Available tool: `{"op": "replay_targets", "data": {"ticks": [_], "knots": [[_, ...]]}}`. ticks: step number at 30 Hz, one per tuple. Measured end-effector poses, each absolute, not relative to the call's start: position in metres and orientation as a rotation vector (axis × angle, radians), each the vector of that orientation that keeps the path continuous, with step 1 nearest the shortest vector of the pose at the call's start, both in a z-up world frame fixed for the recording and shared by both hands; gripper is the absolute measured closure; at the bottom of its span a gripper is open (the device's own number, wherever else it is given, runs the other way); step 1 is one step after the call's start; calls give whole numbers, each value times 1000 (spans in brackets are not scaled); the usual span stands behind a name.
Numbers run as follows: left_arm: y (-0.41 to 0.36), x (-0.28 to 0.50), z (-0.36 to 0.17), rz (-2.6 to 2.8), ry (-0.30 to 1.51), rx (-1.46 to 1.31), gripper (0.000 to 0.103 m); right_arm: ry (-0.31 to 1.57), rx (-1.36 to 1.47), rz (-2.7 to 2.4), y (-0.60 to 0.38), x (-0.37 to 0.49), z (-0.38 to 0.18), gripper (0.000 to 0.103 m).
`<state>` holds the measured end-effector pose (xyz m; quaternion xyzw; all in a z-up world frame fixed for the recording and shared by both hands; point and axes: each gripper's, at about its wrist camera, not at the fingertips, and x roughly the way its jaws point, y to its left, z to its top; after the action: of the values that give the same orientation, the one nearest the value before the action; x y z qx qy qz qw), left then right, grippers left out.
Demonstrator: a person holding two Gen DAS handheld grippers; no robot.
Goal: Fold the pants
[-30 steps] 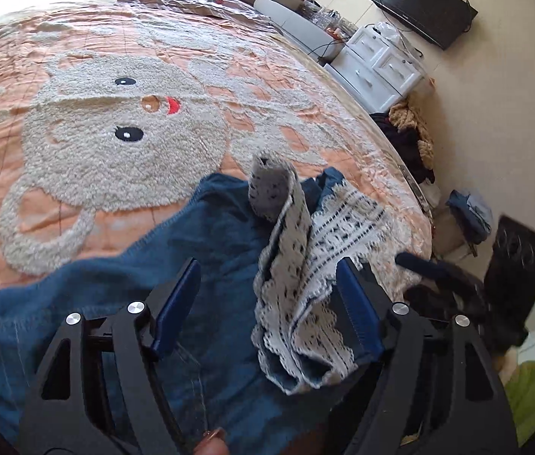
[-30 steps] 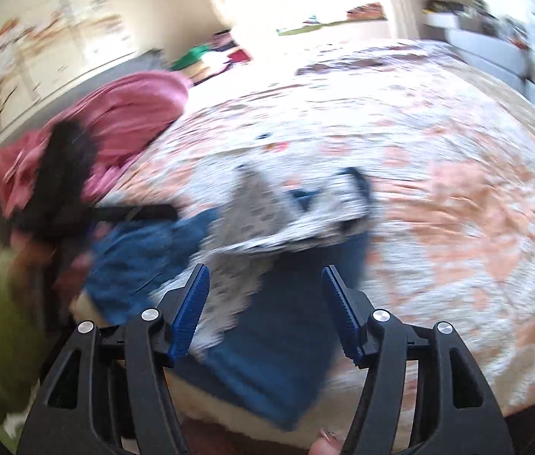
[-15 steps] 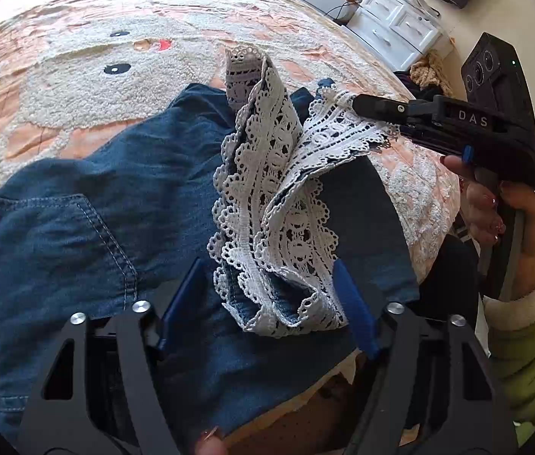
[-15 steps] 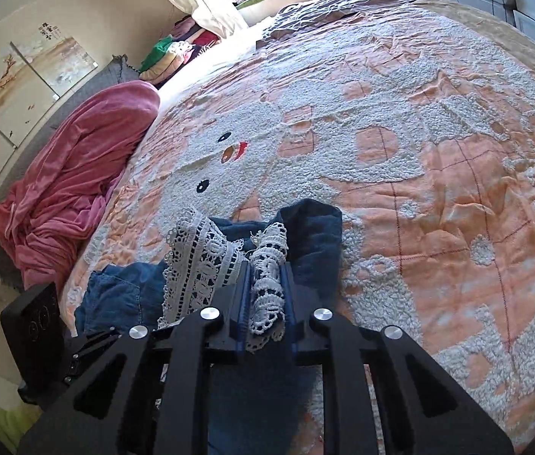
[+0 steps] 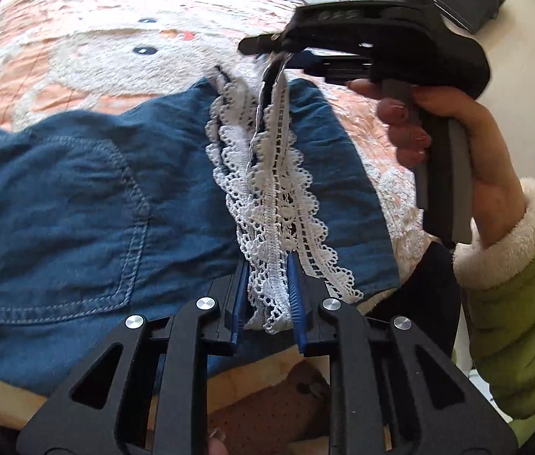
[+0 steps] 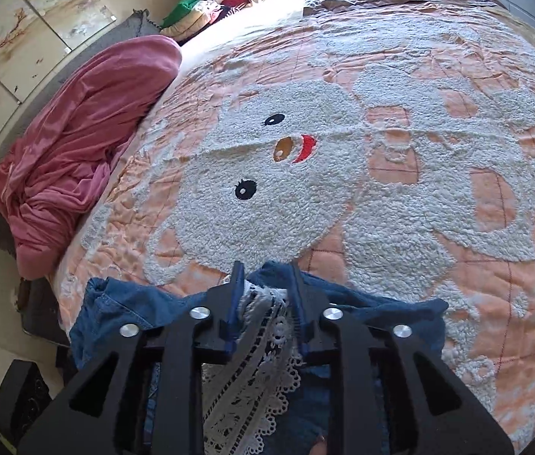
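Blue denim pants [image 5: 78,197] lie on the bed, back pocket up, near its front edge. Their white lace hem [image 5: 267,174] is drawn into a narrow strip between both grippers. My left gripper [image 5: 267,265] has the near end of the lace between its blue pads, and its jaws are closing on it. My right gripper [image 5: 267,49], held by a hand, lifts the far end. In the right wrist view the right gripper [image 6: 265,276] has bunched lace hem [image 6: 260,341] between its pads over the pants [image 6: 381,311]; its jaws are opening.
The bed's orange quilt [image 6: 381,151] with a white bear spreads beyond the pants. A pink blanket [image 6: 78,144] is heaped at the left edge, with pillows and clothes [image 6: 199,11] behind it. A green sleeve [image 5: 513,303] is at the right. A black device [image 6: 21,390] stands off the bed's near corner.
My left jaws have closed in on the near lace end. The right gripper took hold of the far end, swung over the pants and pulled the lace into a narrow strip.
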<state>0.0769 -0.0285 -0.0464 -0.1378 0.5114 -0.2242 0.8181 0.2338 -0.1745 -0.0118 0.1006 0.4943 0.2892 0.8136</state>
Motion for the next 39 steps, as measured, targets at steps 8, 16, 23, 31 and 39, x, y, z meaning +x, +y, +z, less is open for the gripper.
{"op": "replay_targets", "data": {"ticks": [8, 16, 23, 31, 39], "knots": [[-32, 75, -49, -501, 1085, -281, 90, 1001, 67, 604, -176, 205, 6, 43], [-36, 74, -50, -483, 1077, -261, 90, 1064, -325, 470, -96, 202, -36, 39], [-35, 72, -48, -478, 1057, -264, 90, 1078, -219, 470, -111, 209, -52, 77], [-25, 65, -44, -454, 1040, -255, 90, 1073, -100, 510, -102, 212, -35, 76], [-24, 58, -51, -461, 1069, -268, 88, 1056, -51, 556, -101, 215, -30, 48]]}}
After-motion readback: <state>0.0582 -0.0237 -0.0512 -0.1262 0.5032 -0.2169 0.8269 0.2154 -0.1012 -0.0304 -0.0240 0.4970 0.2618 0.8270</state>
